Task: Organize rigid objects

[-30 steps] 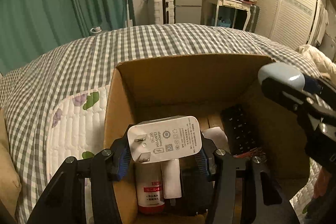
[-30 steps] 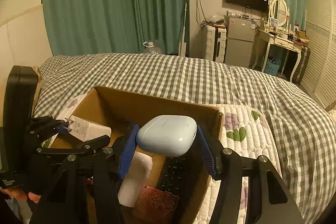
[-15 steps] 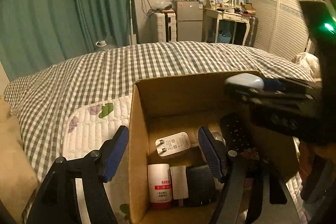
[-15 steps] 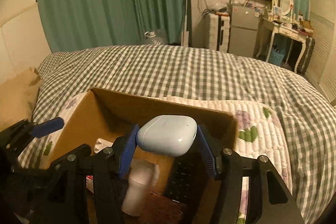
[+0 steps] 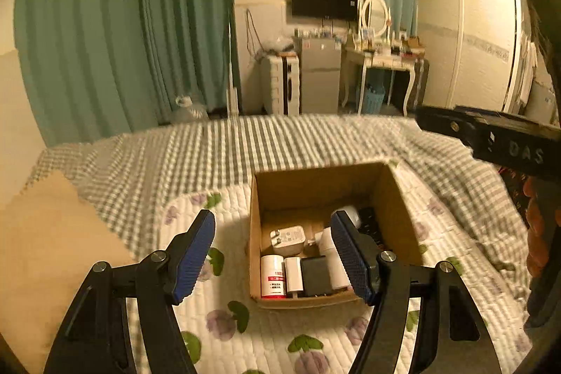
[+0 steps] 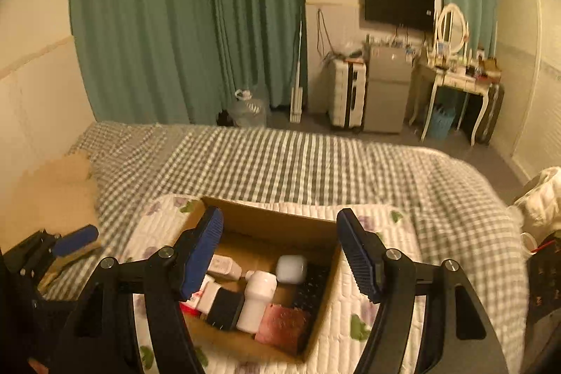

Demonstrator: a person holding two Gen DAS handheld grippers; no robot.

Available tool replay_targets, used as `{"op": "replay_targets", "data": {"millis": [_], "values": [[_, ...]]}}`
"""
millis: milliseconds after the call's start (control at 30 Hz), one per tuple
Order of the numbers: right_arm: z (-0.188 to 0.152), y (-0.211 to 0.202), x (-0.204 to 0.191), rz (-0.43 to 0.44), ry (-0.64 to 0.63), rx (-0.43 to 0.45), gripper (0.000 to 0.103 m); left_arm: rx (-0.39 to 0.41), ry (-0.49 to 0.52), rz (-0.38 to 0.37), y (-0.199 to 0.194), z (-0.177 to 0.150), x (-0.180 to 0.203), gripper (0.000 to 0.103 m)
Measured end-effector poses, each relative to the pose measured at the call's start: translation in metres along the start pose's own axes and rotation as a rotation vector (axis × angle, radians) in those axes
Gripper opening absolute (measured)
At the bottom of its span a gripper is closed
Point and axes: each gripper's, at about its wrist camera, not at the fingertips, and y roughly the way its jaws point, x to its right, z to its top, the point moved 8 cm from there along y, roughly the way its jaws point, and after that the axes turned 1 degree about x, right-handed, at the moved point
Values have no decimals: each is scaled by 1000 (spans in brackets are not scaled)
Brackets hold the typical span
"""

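Note:
An open cardboard box sits on a flowered white quilt on the bed. Inside lie a white charger plug, a red-labelled white bottle, a black block, a black remote, a white bottle, a reddish card and the pale blue earbud case. My left gripper is open and empty above the box's near side. My right gripper is open and empty above the box.
The bed carries a grey checked cover and a tan pillow at the left. Green curtains, a suitcase, a small fridge and a dressing table stand beyond the bed. The right gripper's body crosses the left wrist view's right side.
The left gripper let the white charger go into the box, then the right gripper dropped the earbud case in. Both have opened and risen away from the box.

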Motion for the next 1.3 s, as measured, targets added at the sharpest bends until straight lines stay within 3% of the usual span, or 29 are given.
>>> {"op": "replay_targets", "data": {"millis": [200,367,467,633,833,1000,1300], "values": [[8,-102,-16,-10,-88,104,68,82,5,30,-70,6,1,71],[-6,-163,-25,-41,-143,181,77,127,24,54,-104,-5,8,88],[-23,-184,-25,-65,-139,233,91,150,16,60,-113,-16,12,96],[-58,-185,-14,-37,-32,296,103,147,-20,15,-104,-44,21,101],[-99,-157,5,-63,31,313,103,238,37,103,-97,-65,32,103],[-124,-150,15,-80,42,310,103,275,-36,85,-99,-75,30,103],[-155,-131,20,-94,39,255,103,266,-42,77,-97,-81,30,103]]}}
